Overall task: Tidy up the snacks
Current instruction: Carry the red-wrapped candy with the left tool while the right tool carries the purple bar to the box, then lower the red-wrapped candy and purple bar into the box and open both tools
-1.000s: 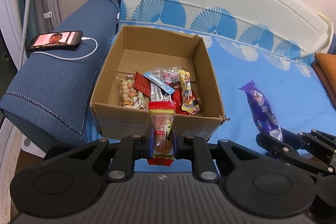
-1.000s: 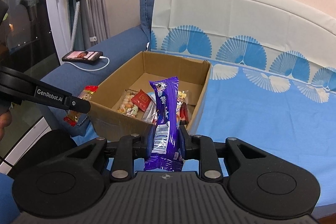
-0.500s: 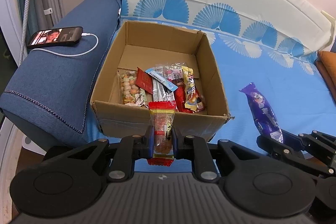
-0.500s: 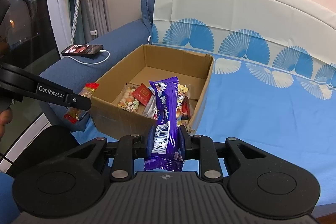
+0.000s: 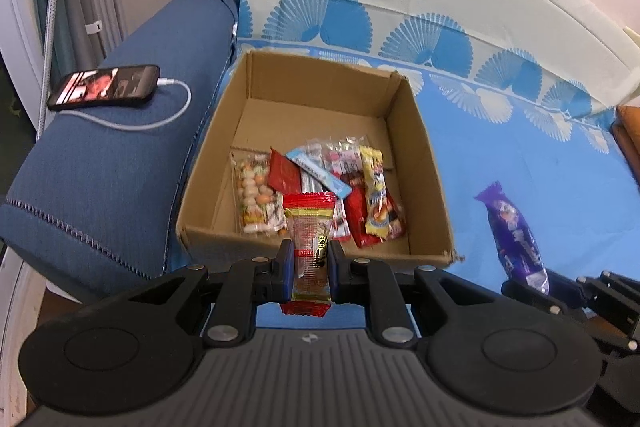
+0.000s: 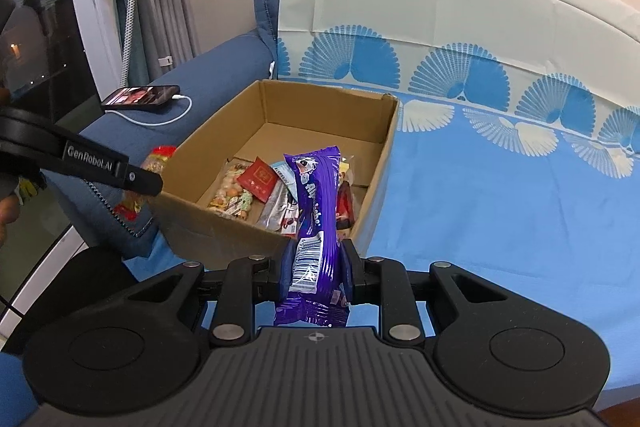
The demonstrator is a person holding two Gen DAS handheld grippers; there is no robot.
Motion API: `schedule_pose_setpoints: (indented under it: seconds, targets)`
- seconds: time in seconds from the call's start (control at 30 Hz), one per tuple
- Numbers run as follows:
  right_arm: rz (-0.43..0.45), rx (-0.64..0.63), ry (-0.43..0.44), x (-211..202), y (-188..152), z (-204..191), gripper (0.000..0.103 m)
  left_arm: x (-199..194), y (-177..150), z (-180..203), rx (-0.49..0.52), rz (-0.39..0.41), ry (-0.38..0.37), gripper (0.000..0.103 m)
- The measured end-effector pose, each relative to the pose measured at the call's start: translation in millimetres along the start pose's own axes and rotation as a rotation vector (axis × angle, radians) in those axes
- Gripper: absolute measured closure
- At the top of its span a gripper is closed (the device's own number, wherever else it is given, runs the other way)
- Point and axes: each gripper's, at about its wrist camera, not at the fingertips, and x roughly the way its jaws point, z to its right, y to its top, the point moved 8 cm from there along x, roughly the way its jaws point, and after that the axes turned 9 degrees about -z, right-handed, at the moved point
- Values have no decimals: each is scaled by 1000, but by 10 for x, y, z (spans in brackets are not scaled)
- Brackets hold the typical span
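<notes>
Sofa | both hand-held grippers pinching upright snacks: left [image 5: 309, 269] red packet [image 5: 310, 227], right [image 6: 316, 269] purple bar [image 6: 318, 203]

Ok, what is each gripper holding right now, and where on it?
Left gripper pinches the red-ended clear snack packet near its lower end. Right gripper clamps the purple snack packet low down, at the barcode.
</notes>
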Motion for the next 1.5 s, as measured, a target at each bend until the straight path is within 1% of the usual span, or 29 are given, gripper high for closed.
schedule_pose_setpoints:
  seconds: [0.33, 0.63, 1.17, 1.5]
  targets:
    - [3, -2, 21, 185, 261, 22, 77, 97, 408, -8, 3, 28, 11, 84]
    - [12, 7, 48, 402, 544, 39, 77, 318, 733, -9, 9, 28, 17, 84]
    - [6, 36, 72, 1026, 1047, 118, 77, 846, 1294, 11, 30, 13, 30, 84]
    - [-25, 54, 77, 1422, 1165, 184, 77, 1257, 1500, -60, 34, -27, 44, 84]
